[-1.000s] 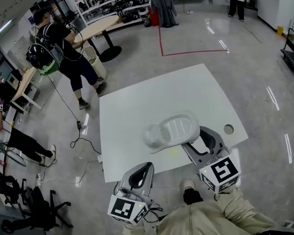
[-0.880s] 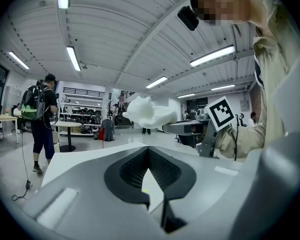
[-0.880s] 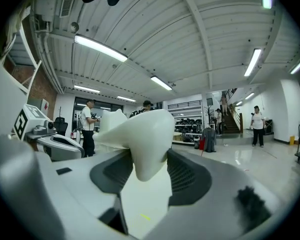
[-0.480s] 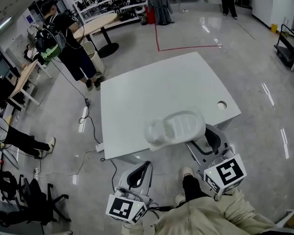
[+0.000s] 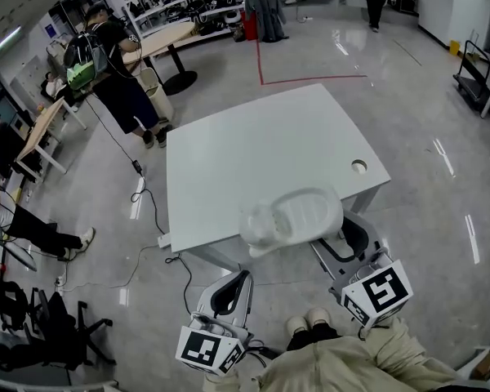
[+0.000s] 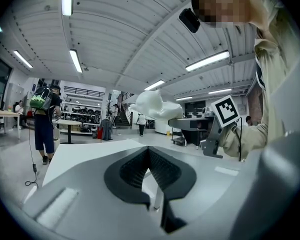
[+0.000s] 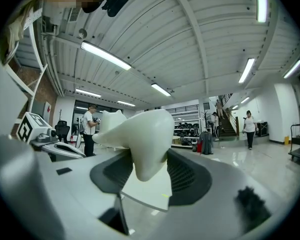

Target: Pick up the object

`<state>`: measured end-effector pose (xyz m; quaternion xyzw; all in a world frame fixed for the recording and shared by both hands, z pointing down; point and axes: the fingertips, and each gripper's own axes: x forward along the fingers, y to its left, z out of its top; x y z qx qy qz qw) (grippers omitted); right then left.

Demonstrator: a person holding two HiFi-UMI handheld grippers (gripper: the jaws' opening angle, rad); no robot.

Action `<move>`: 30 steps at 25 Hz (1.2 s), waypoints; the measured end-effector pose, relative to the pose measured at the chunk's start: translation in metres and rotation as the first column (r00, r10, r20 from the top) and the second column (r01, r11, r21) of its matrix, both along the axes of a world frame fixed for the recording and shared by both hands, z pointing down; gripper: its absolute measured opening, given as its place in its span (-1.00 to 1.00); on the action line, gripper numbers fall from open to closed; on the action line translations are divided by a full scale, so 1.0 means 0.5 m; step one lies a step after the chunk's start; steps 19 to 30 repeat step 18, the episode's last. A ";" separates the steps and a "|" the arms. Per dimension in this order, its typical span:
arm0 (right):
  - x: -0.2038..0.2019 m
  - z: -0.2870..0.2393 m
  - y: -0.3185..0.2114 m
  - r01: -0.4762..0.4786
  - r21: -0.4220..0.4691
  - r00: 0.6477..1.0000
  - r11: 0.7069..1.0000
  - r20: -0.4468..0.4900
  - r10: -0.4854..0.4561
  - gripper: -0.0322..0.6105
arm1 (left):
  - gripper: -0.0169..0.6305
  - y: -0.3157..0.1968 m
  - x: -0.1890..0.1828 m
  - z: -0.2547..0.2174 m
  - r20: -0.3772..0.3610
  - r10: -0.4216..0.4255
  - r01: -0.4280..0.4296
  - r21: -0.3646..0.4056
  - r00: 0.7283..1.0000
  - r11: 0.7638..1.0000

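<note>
While the left gripper [image 6: 149, 156] just hangs low at about 7 o'clock in the head view, the right gripper [image 7: 150, 170] at 5 o'clock is the one with something in it. Its fingers [image 7: 190, 176] stand fairly wide apart, but they're clamped on the white moulded object [image 7: 145, 134]. That's a smooth plastic shell with a ribbed dish in the middle and a rounded lump at one end. In the right gripper view a thick lobe of it is wedged down between the two dark ribbed pads, and the rest sticks out toward 10 o'clock.

In the head view the object hangs over the 6 o'clock edge of the desk [image 5: 253, 153], partly past it. From the left gripper view it's up in the air with the ceiling behind it, so it's lifted, not resting on the top. Can't tell how high though.

On the left gripper the fingers [image 6: 132, 171] have their tips closed together with nothing between them. Only a sliver of white shows through the gap lower down.

Other bits: there's a round cable hole [image 5: 359, 167] near the desk's 3 o'clock corner. The right gripper's marker cube [image 5: 380, 291] is at 5 o'clock, down by the wearer's sleeve. A person with a green backpack [image 5: 106, 72] stands on the floor at 10 o'clock, well apart from the desk.
</note>
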<state>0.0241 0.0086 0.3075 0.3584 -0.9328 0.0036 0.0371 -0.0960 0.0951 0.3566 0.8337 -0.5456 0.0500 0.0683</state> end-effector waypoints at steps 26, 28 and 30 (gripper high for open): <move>0.086 -0.018 -0.004 -0.011 -0.006 1.000 1.000 0.024 0.011 -0.21 | -0.93 -0.005 0.096 -0.028 0.037 0.042 -0.042 -0.006 0.998 0.999; 0.086 -0.018 -0.004 -0.011 -0.006 1.000 1.000 0.024 0.011 -0.21 | -0.93 -0.005 0.096 -0.028 0.037 0.042 -0.042 -0.006 0.998 0.999; 0.086 -0.018 -0.004 -0.011 -0.006 1.000 1.000 0.024 0.011 -0.21 | -0.93 -0.005 0.096 -0.028 0.037 0.042 -0.042 -0.006 0.998 0.999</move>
